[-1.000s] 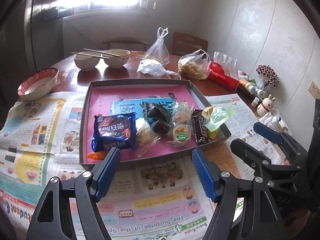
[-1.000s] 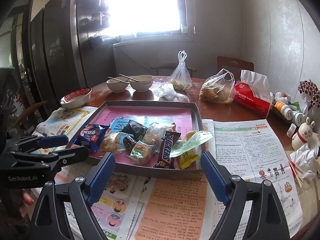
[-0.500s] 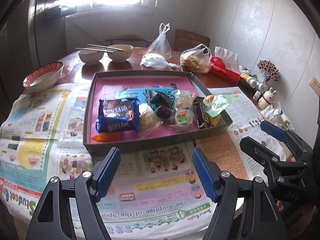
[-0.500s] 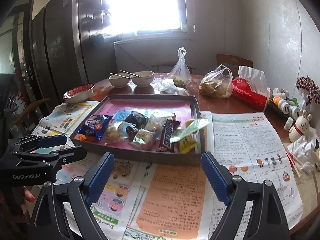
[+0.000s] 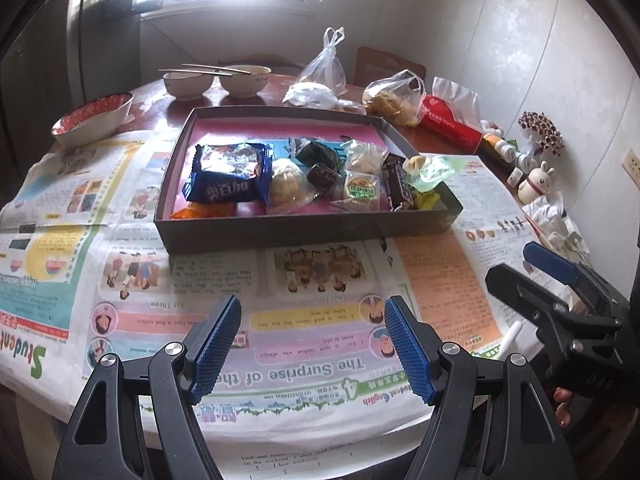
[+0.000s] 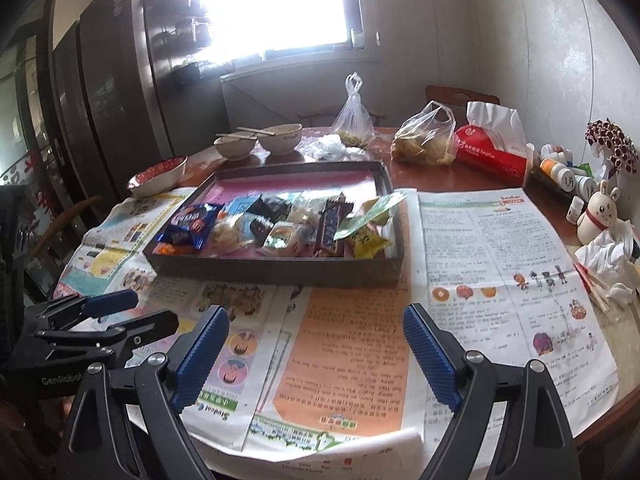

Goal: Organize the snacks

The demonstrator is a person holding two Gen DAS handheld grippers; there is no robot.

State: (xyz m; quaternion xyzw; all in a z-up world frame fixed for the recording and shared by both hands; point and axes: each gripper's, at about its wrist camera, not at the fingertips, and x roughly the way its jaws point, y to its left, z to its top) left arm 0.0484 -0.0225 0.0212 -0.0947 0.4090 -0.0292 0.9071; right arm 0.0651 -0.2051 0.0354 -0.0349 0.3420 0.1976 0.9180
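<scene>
- Newspaper sheets [image 5: 312, 280] cover the near half of a round wooden table [image 6: 448, 176] under a bright window; bowls, tied plastic bags and a red tissue pack [image 6: 490, 154] stand along the far side.
- The snacks lie in a shallow dark tray [image 5: 304, 230] with a pink floor, bunched in a loose row against its near wall: a blue biscuit packet [image 5: 228, 174] at the left, clear-wrapped pastries, a dark chocolate bar [image 5: 396, 186] and a green wrapper [image 5: 430, 168] draped over the right rim.
- Both claws hang empty over the newspaper, short of the tray: the left gripper [image 5: 312, 344] and the right gripper [image 6: 316, 354] each have their blue pads spread wide.
- This scene fits a row awaiting sorting as well as one just laid in, so no particular pick is settled.
- Any grasp here likely goes best taken from above on a wrapper's edge, since the packets overlap and the pastries look crushable.
</scene>
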